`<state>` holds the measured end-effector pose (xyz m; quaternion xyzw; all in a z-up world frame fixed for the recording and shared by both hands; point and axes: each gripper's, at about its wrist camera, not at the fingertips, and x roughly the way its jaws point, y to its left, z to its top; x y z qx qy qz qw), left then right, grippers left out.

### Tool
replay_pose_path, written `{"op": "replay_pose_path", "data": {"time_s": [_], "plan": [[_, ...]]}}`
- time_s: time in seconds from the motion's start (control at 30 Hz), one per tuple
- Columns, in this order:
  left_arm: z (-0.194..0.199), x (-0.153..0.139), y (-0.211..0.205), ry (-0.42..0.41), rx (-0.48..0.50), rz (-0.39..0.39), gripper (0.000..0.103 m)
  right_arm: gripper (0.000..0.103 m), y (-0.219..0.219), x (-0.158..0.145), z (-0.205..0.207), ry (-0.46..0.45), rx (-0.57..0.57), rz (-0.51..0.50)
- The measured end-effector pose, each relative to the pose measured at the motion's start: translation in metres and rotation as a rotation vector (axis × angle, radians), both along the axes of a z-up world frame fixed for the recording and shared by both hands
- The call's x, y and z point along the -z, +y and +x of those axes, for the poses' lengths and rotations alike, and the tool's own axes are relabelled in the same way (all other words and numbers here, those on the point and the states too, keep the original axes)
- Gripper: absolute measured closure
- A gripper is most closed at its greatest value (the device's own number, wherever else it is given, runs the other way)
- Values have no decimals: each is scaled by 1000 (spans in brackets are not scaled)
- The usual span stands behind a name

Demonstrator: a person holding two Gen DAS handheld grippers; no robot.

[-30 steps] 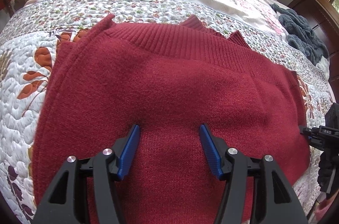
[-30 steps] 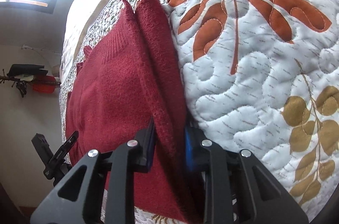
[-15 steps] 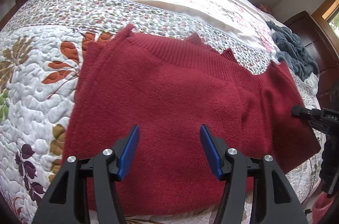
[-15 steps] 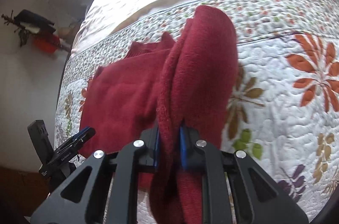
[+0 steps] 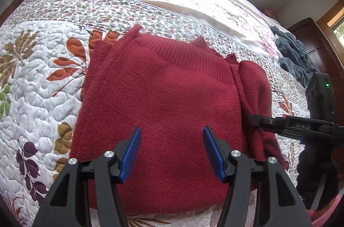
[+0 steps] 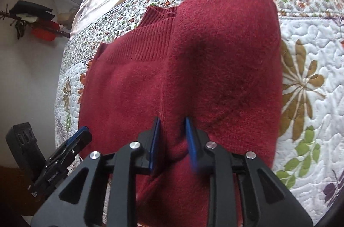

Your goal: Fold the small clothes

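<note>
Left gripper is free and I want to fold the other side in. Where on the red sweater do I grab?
Take the red sweater by its doubled left side edge, coming in from the quilt side, low and flat. That seam lies straight and exposed, clear of the right gripper, which pinches the opposite flap. The left gripper is open above the middle.

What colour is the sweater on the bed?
Dark red sweater; clearest in the left wrist view.

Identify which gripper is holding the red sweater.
The right gripper: its blue fingers pinch a raised fold of the red sweater. The left gripper hovers open, gripping nothing.
</note>
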<state>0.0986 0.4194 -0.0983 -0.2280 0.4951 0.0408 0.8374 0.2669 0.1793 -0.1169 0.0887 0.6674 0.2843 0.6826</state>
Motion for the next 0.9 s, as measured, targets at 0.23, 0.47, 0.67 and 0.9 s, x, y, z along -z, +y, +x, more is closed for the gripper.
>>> {"op": "replay_pose_path", "data": {"time_s": [0.23,0.47,0.67,0.9], "plan": [[3,-4,-5,-6,6,-41,44,66,-22,-10,9,125,71,203],[21,-10,-36,-18,71,-92,44,62,-77,-48,9,54,129,241],[50,-4,-72,-5,142,-142,43,62,-128,-42,-6,-23,172,143],[88,25,-98,47,164,-221,43,62,-171,-5,-41,-10,198,108]]}}
